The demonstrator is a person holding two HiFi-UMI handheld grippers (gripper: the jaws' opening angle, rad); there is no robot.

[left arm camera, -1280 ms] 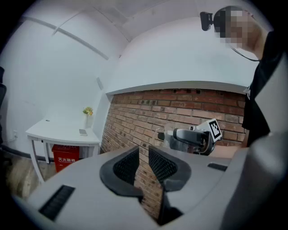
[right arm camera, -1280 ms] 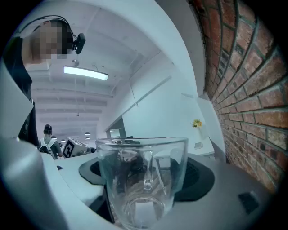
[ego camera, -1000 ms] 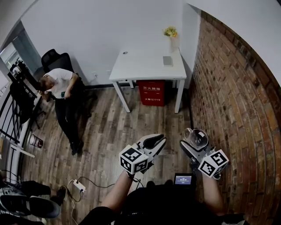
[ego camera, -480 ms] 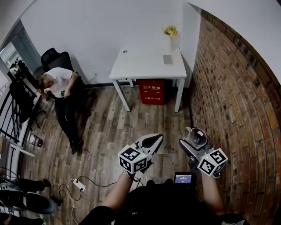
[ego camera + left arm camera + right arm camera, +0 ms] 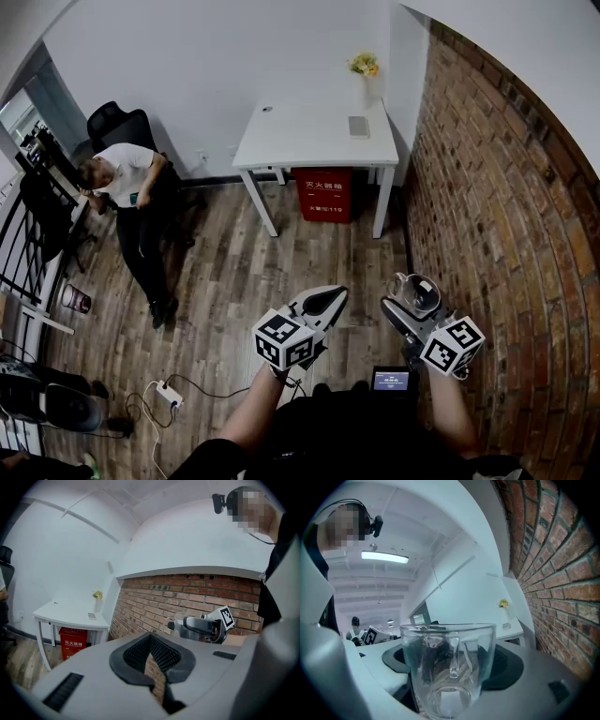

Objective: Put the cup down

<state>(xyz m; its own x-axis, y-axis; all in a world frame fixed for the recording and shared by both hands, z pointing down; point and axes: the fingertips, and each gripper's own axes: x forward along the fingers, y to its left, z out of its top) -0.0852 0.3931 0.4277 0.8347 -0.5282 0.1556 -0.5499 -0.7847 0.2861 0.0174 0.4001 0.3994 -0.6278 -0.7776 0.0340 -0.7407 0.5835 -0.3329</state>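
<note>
- the right hand-held gripper point(image 5: 410, 311) is clamping a clear glass cup point(image 5: 449, 665) between its jaws, upright. the cup is hanging in the air above the wooden floor point(image 5: 244, 272), near the brick wall point(image 5: 487, 216).
- the left hand-held gripper point(image 5: 319, 302) is riding just beside it, its jaws pressing together on nothing.
- the white counter point(image 5: 300, 131) is standing well apart across the room, so by my reading the cup is being carried and the setting-down is not yet beginning.
- to do it well, the person should be keeping the cup level while approaching and lowering its base flat onto a bare part of the counter. that spot should be clear of the vase of flowers point(image 5: 366, 70) and of the edge.
- the jaws should be parting only once the glass is resting on the top — smooth glass is probably slipping easily, so easing the grip early is risking a drop.
- against the head view of a second ago, both grippers are sitting almost where they were, with the cup only a touch lower. the dark shape at the lower left edge is lying differently.
</note>
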